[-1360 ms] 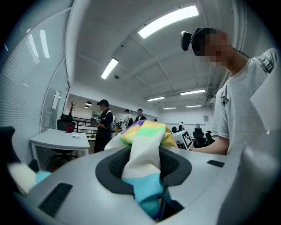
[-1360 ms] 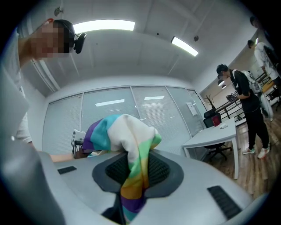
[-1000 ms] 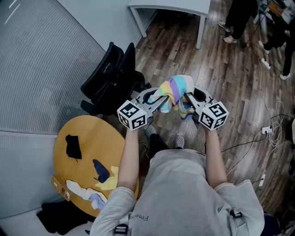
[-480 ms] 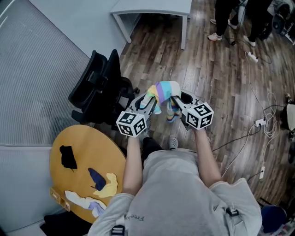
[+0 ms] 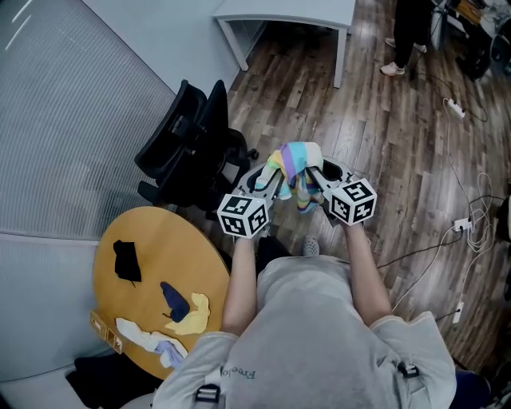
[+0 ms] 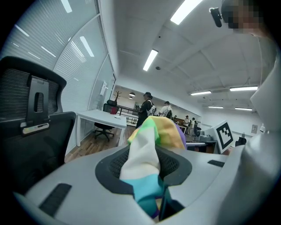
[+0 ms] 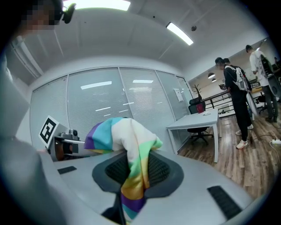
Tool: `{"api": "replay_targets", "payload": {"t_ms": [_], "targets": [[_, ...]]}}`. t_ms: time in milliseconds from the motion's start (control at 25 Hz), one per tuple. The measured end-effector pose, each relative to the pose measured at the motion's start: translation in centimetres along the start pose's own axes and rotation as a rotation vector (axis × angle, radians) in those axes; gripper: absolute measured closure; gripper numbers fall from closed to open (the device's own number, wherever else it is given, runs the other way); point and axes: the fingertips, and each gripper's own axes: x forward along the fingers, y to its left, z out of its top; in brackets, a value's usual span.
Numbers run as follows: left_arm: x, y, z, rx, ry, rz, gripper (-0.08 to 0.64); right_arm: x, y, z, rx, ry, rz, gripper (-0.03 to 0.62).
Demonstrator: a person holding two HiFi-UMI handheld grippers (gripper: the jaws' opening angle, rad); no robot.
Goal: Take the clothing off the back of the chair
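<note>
The striped clothing (image 5: 299,160) is pinched by the left gripper (image 5: 273,182) and right gripper (image 5: 319,180) (one side each), near the black chair (image 5: 188,152).

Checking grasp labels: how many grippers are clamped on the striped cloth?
2. The left gripper pinches the striped cloth at its left end, the right gripper at its right end. Neither hidden.

Clothing (image 5: 298,164) between left gripper (image 5: 279,179) and right gripper (image 5: 314,176), chair (image 5: 190,145) left of them, desk (image 5: 287,9) beyond.
</note>
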Motion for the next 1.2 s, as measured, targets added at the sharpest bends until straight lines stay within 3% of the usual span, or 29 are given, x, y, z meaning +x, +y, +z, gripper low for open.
{"api": "replay_targets", "payload": {"t_ms": [320,1200], "targets": [[-1.3,1.1,-2.0,0.002,0.01,0.079,0.416,1.5,0.9,-2.3,-0.038,0.043,0.012,0.497],[-2.4,1.4,-2.7,-0.051,-0.012,0.087,0.416,1.6,2.8,-3.6,-0.089,0.076,0.031,0.497]]}}
